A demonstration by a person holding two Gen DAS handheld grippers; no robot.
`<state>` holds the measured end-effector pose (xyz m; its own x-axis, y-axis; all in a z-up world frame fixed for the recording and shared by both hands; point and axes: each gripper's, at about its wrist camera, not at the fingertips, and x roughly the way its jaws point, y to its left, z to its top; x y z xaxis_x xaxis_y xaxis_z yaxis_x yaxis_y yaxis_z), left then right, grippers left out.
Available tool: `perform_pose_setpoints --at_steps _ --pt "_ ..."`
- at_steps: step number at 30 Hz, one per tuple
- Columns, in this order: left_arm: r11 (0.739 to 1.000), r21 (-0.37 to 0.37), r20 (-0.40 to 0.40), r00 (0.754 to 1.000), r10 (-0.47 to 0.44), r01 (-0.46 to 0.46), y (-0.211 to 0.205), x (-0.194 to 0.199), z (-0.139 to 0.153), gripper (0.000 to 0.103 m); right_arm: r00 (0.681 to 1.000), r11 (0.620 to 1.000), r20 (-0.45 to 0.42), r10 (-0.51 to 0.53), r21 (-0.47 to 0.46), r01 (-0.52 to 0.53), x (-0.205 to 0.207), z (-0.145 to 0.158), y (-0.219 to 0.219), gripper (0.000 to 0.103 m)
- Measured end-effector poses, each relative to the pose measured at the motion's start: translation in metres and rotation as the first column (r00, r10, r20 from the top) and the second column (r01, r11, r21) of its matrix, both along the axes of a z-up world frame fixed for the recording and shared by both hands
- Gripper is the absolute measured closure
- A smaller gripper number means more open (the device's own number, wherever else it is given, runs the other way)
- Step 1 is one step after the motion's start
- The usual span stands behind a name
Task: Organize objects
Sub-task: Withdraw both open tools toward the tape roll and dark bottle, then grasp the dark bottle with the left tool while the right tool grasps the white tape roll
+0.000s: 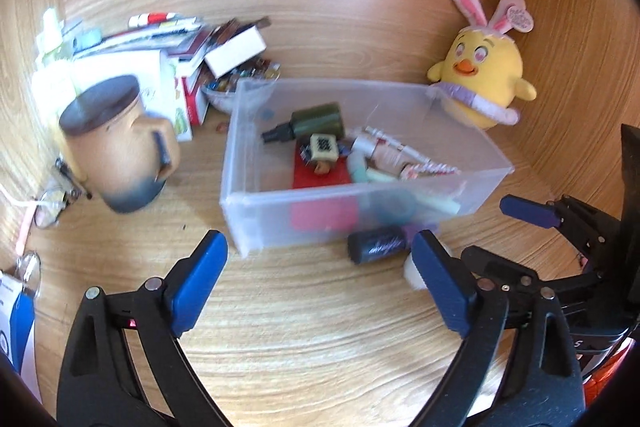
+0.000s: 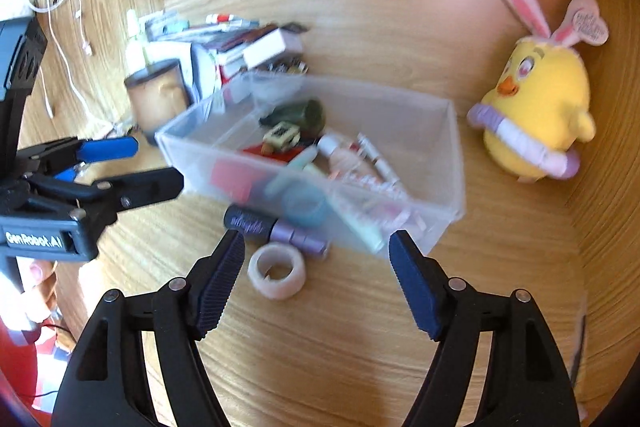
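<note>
I read the step as picking up the last loose things on the counter (image 2: 320, 347) for the clear plastic bin (image 2: 448, 155). My right hand-held gripper (image 2: 316, 263) hangs spread and empty. The dark purple-ended tube (image 2: 276, 229) lies against the bin's front wall, the tape roll (image 2: 277, 270) just beside it. I'd straddle the roll squarely before closing. My left hand-held gripper (image 1: 320, 259) is spread wide, empty.

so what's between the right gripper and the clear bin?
Right wrist view: a white tape roll and a dark-capped purple tube lie on the desk between the open right gripper and the clear bin.
</note>
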<state>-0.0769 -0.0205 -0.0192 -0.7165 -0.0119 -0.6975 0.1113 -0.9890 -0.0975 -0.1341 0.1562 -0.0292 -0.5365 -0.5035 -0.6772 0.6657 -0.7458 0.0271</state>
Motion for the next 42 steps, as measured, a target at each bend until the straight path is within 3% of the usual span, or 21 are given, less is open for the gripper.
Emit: perform_pose_setpoints --at_steps 11,16,24,35,36,40,42 --pt "1.000 0.007 0.081 0.996 0.024 -0.025 -0.012 0.000 -0.029 0.009 0.990 0.996 0.128 0.057 0.066 -0.066 -0.008 -0.042 -0.031 0.033" --pt "1.000 -0.001 0.106 0.994 -0.008 0.008 -0.003 -0.014 -0.036 0.009 0.986 0.995 0.151 0.075 0.057 -0.084 -0.011 -0.045 -0.031 0.067" --pt "0.996 0.014 0.139 0.986 -0.089 0.087 0.021 -0.037 -0.044 0.009 0.992 0.999 0.124 0.033 0.036 -0.038 -0.013 -0.037 -0.003 0.067" --pt "0.991 -0.014 0.158 0.979 -0.126 0.130 0.054 -0.059 -0.048 0.010 0.989 0.998 0.131 -0.066 -0.002 0.067 -0.029 -0.028 0.053 0.067" --pt "0.991 -0.020 0.153 0.980 -0.126 0.130 0.056 -0.059 -0.048 0.015 0.989 0.997 0.133 -0.069 -0.005 0.071 -0.029 -0.028 0.055 0.067" --pt "0.988 -0.023 0.174 0.974 -0.145 0.152 0.063 -0.058 -0.052 0.053 0.988 0.997 0.136 -0.076 -0.017 0.079 -0.030 -0.028 0.062 0.067" --pt "0.987 -0.008 0.190 0.969 -0.156 0.161 0.064 -0.056 -0.055 0.062 0.988 0.996 0.135 -0.080 -0.022 0.084 -0.030 -0.028 0.063 0.067"
